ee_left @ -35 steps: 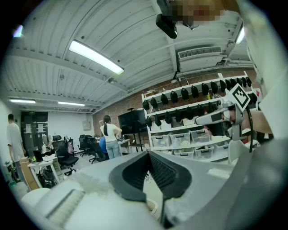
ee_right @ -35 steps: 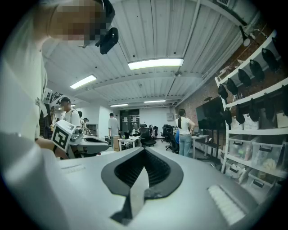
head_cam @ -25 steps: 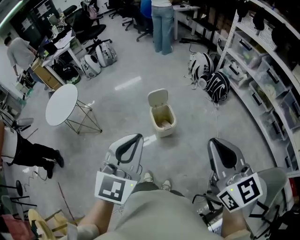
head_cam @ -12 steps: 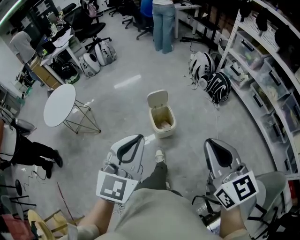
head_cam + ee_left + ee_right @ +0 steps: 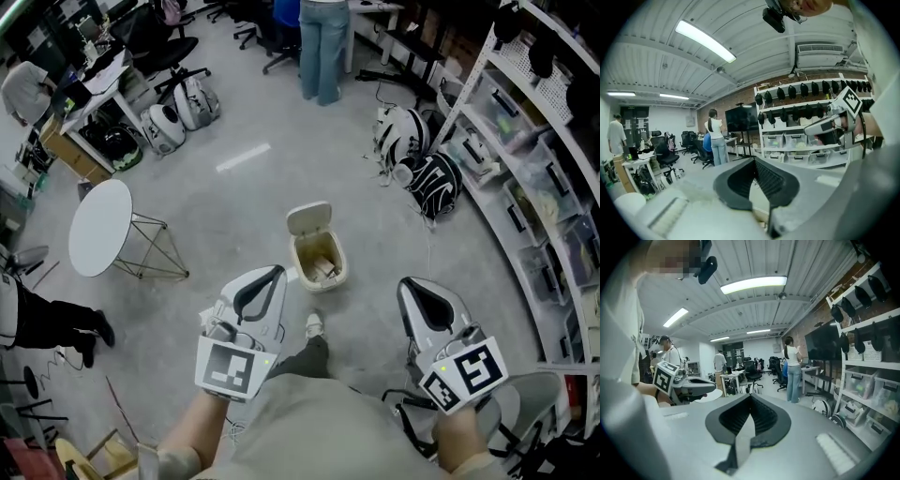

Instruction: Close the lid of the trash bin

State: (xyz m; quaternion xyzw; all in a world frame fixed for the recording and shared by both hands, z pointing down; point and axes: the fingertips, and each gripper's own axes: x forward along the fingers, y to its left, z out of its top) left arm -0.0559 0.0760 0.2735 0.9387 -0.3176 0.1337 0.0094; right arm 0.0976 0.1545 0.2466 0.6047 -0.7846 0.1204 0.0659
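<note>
While left gripper [image 5: 267,279] and right gripper [image 5: 419,292] are hanging pinched shut, empty, the twelve-o'clock trash bin [image 5: 320,267] lid [image 5: 308,219] is wanting a gentle forward tip.

no words, numbers or brand names can be read in any view. the only printed marks are black-and-white square patterns on the white marker cube [image 5: 228,367] of the left gripper [image 5: 267,279] and on the second marker cube [image 5: 461,373] of the right gripper [image 5: 412,286]; these are not letters.
</note>
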